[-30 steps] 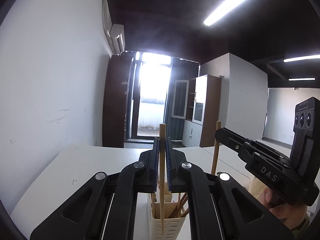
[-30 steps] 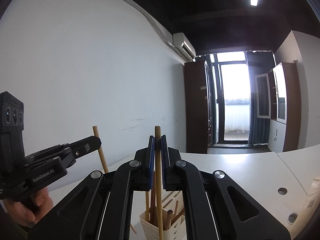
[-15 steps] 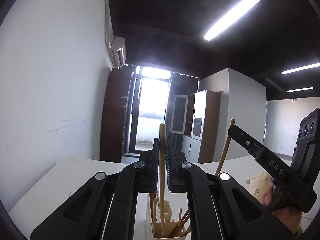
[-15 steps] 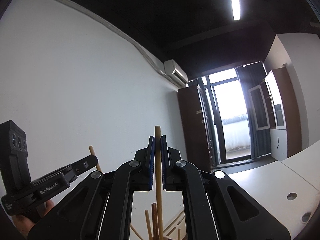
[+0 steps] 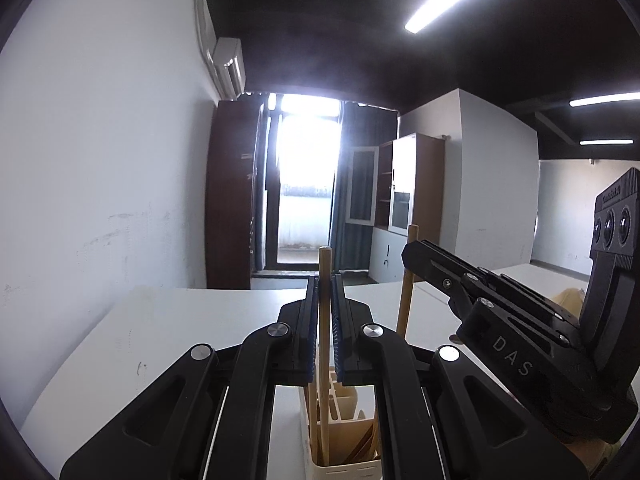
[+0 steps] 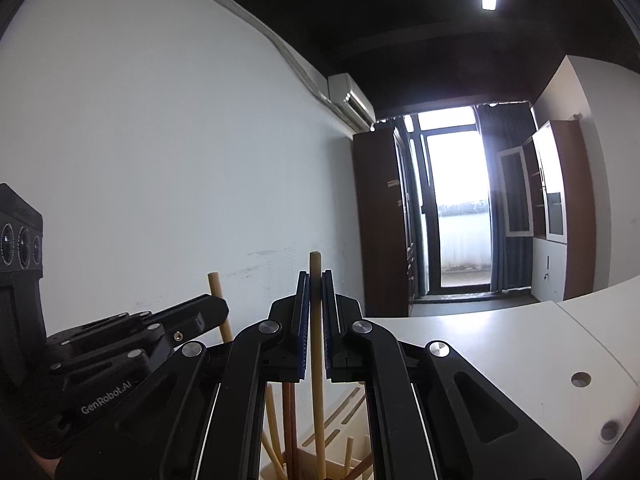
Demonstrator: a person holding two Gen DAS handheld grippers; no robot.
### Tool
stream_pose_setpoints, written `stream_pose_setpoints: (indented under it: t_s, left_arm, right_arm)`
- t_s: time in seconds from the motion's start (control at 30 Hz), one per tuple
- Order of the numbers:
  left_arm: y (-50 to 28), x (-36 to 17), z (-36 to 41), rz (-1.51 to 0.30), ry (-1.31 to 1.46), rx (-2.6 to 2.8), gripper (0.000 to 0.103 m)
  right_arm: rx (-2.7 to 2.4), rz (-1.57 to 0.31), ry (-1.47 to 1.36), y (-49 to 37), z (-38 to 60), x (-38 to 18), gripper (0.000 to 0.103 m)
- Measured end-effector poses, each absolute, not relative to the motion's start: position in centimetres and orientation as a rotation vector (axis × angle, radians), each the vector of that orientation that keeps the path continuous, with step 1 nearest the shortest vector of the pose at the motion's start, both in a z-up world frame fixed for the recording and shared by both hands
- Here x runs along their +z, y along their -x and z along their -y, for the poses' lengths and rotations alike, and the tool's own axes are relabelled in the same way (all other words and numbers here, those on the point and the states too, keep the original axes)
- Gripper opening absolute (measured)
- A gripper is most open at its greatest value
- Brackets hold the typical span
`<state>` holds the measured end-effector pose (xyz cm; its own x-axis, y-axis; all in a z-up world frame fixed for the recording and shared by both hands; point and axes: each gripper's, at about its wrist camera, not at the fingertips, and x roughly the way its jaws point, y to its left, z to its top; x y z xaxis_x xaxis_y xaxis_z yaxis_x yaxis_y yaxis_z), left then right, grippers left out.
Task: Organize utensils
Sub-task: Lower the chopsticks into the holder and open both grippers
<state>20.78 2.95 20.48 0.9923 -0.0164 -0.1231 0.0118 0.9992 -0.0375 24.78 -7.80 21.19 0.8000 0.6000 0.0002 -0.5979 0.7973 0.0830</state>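
My left gripper [image 5: 325, 280] is shut on an upright wooden chopstick [image 5: 323, 360] whose lower end reaches into a cream slotted utensil holder [image 5: 340, 468] right below. My right gripper [image 6: 315, 280] is shut on a paler wooden chopstick [image 6: 317, 360], also upright, its lower end down among several sticks [image 6: 289, 420] in the same holder [image 6: 344, 412]. In the left wrist view the right gripper [image 5: 412, 252] stands at the right with its chopstick [image 5: 406, 300]. In the right wrist view the left gripper [image 6: 218, 308] is at the left with its chopstick [image 6: 218, 300].
A white table [image 5: 160, 340] carries the holder; its top [image 6: 500, 352] has round cable holes [image 6: 581, 379] at the right. A white wall runs along the left. Brown cabinets [image 5: 230, 200] and a bright glass door [image 5: 306, 184] stand far behind. A tan bag [image 5: 570, 298] lies at the right.
Both grippers tilted up half a second ago and have come back down, lowering their chopsticks into the holder. Both stay shut on their sticks.
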Motion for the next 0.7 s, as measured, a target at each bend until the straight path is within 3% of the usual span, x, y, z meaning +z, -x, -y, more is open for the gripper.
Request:
stream_pose_setpoints:
  t_s: [0.7]
  left_arm:
    - [-21.9,18.1,-3.1,-0.251,0.001,-0.003,0.006]
  right_arm:
    - [0.615,-0.144,0.016,-25.0,7.9,18.8,0.008]
